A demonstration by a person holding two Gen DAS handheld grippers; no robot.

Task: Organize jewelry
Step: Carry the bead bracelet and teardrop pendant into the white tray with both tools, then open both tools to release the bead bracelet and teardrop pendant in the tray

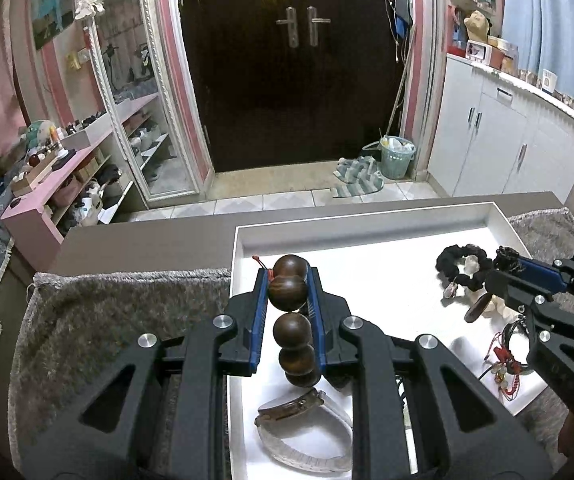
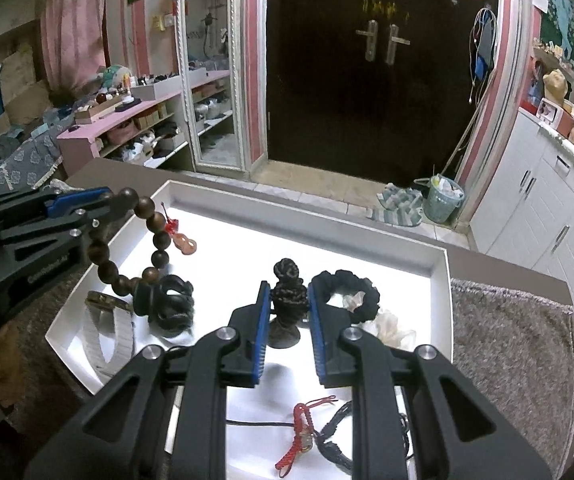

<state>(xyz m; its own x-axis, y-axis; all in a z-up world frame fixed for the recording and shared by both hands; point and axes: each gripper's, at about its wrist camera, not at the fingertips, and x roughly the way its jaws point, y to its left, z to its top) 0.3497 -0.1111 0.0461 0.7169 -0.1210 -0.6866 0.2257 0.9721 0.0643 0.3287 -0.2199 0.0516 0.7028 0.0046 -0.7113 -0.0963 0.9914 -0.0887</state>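
Left gripper has its jaws clenched on a string of dark wooden beads, the beads pinched between the blue pads and hanging in a loop above the white tray. From the right wrist view that same strand curves down toward a carved black ring-shaped piece on the tray floor, with a small red-and-orange gourd charm dangling beside it. Right gripper is grasping too: jaws closed on a dark braided cord knot, and a brown pendant hangs below it over the tray. Just right of those jaws lies a black scrunchie and a pale sheer one. Nearer the camera, a red knotted tassel. A clear-strapped watch lies at the tray's near left. The tray sits on a grey fuzzy mat over the surface.
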